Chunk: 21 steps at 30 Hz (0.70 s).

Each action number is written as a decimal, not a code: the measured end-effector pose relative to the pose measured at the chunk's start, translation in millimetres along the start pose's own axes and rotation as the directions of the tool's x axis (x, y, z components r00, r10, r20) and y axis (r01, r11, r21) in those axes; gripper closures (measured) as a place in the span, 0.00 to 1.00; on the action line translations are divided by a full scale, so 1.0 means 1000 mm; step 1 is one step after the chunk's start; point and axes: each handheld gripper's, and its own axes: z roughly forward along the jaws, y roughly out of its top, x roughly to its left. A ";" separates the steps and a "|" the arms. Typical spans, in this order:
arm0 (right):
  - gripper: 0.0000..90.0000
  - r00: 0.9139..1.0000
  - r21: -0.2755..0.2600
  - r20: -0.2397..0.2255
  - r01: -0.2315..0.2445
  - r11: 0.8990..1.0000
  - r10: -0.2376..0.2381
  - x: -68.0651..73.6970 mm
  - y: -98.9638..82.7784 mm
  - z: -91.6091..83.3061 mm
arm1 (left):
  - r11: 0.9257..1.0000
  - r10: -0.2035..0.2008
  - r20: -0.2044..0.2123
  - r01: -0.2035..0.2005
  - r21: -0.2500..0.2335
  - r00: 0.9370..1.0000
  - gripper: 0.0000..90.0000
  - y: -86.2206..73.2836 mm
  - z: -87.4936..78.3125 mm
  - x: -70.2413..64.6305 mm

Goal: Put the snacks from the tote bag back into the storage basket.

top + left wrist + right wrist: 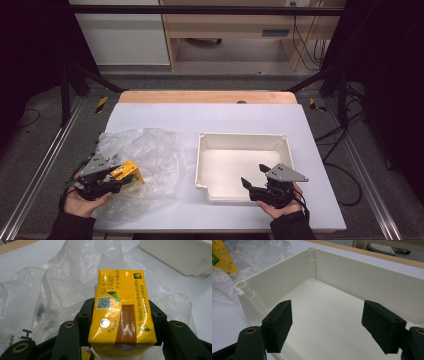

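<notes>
Left claw [122,322] clamped on both sides of the small yellow cardboard drink box [122,312], held just above the crinkly clear plastic bag [145,165] near the left edge of the white tabletop [240,117]. Right claw [327,327] wide apart with nothing inside, over the near rim of the cream plastic tray [240,142], with lots of open room in there.

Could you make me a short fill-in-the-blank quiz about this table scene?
1. The left tongs grip a ____ carton.
2. The carton sits over a clear plastic ____.
3. The right tongs hover open at the white ____.
4. Inside, the tray is ____.

Missing words: yellow; bag; tray; empty
</notes>
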 end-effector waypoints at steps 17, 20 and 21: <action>0.27 1.000 -0.024 0.009 -0.003 1.000 0.003 -0.002 0.004 -0.005 | 0.993 0.026 -0.029 -0.029 -0.112 0.999 0.56 0.031 -0.034 -0.010; 0.27 1.000 -0.028 0.014 -0.002 1.000 0.002 -0.004 0.004 -0.007 | 0.992 0.025 -0.035 -0.029 -0.126 0.999 0.56 0.036 -0.039 -0.007; 0.27 1.000 -0.028 0.016 -0.005 1.000 0.005 -0.005 0.004 -0.008 | 0.991 0.027 -0.040 -0.032 -0.130 0.999 0.56 0.038 -0.041 -0.006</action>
